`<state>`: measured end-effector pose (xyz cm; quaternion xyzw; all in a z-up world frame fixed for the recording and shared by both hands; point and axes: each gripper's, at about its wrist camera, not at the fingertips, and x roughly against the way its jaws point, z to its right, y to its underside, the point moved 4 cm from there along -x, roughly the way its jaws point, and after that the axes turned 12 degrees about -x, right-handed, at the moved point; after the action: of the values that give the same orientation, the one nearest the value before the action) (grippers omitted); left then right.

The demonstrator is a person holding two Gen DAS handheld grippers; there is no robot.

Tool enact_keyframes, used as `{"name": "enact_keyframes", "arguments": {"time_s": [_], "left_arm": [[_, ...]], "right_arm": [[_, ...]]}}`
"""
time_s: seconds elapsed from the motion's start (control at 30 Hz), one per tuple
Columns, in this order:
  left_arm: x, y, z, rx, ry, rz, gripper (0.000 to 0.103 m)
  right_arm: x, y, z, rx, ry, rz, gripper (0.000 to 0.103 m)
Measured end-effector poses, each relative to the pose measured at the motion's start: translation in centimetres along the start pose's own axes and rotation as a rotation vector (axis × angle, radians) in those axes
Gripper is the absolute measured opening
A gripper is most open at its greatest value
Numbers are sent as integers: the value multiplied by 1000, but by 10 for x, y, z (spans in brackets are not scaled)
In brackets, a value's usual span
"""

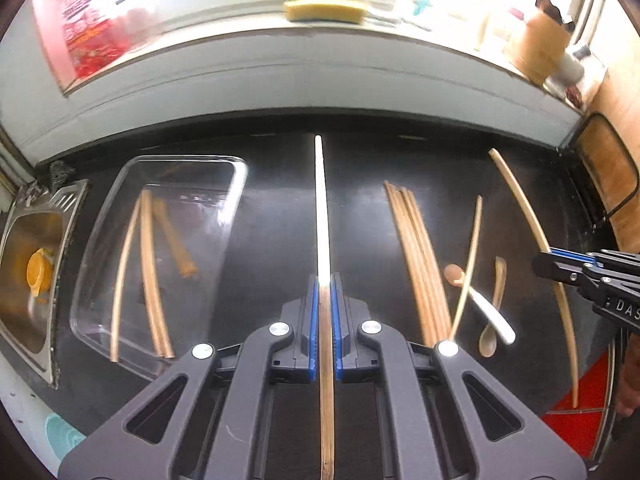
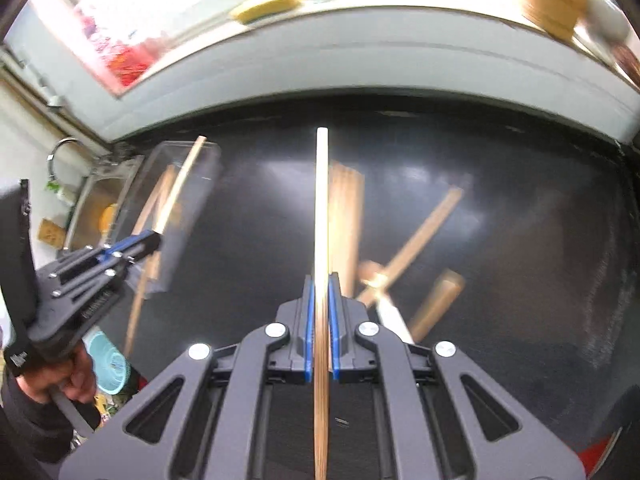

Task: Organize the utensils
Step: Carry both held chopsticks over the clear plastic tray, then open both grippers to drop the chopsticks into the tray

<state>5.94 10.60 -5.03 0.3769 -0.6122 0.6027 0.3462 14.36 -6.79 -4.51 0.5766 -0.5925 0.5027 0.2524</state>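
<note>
With my left tongs (image 1: pixel 325 300) and right tongs (image 2: pixel 322 300) each clenched on a light, stiff chopstick (image 1: pixel 322 216) above the dark desk (image 1: pixel 276 216), I judge mid-shaft grips best against slipping toward the clear tray (image 1: pixel 236 168).

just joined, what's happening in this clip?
A person is sorting utensils on a dark counter with two handheld grippers. The left gripper is shut on one chopstick, and the right gripper is shut on another. A clear tray by the sink already holds a few chopsticks. More chopsticks and spoons still lie loose on the counter.
</note>
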Motion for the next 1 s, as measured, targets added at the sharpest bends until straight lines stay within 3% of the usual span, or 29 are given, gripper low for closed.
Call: {"name": "enact_keyframes", "arguments": {"time_s": [0.3, 0.4, 0.5, 0.73, 1.0], "left_arm": [[13, 23, -131, 171, -91, -6, 5], [6, 29, -158, 179, -126, -22, 5], [-9, 35, -177, 200, -109, -53, 5], [-42, 37, -199, 234, -82, -70, 5], [-66, 37, -213, 244, -61, -96, 5]], "right_arm": [[-55, -1, -151, 92, -171, -60, 7], [-79, -4, -187, 81, -198, -85, 7], [-103, -8, -212, 44, -224, -123, 7], [-152, -16, -247, 24, -211, -163, 7], [-180, -22, -244, 11, -167, -185, 7]]}}
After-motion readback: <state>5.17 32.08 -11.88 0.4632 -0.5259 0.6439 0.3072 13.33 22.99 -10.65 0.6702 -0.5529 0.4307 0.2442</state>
